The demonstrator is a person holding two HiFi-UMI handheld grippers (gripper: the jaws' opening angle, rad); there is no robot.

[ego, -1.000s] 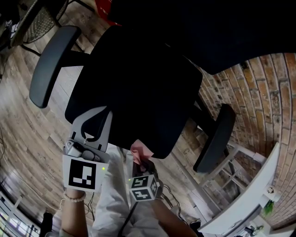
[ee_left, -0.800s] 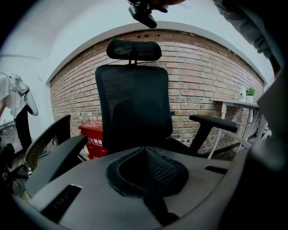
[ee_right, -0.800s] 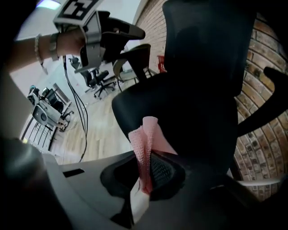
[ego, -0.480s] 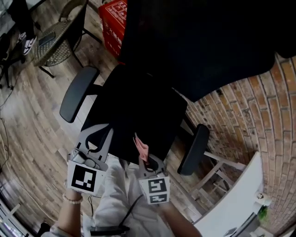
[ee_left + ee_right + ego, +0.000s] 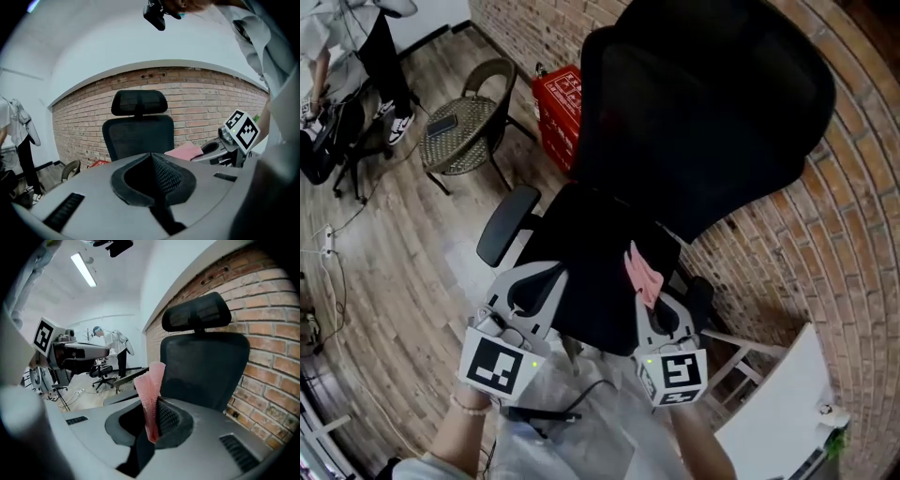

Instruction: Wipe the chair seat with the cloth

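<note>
A black office chair stands against a brick wall, its seat (image 5: 595,258) below a tall backrest (image 5: 703,103). My right gripper (image 5: 654,300) is shut on a pink cloth (image 5: 643,274), which sticks up from the jaws over the seat's front right part. In the right gripper view the cloth (image 5: 150,385) stands folded between the jaws, with the backrest (image 5: 204,366) behind. My left gripper (image 5: 548,277) hovers at the seat's front left, jaws together on nothing. The left gripper view shows the chair (image 5: 138,136) ahead, and the cloth (image 5: 185,151) to the right.
A red crate (image 5: 562,98) and a round wicker chair (image 5: 464,117) stand left of the office chair. A person (image 5: 356,56) sits at the far left. The brick wall (image 5: 834,225) runs behind, and a white table (image 5: 778,412) is at lower right. Armrests (image 5: 506,225) flank the seat.
The head view has pulled back and tilted up, so the whole chair and the room now show. Both grippers have lifted off the seat's front edge, the right still gripping the cloth.
</note>
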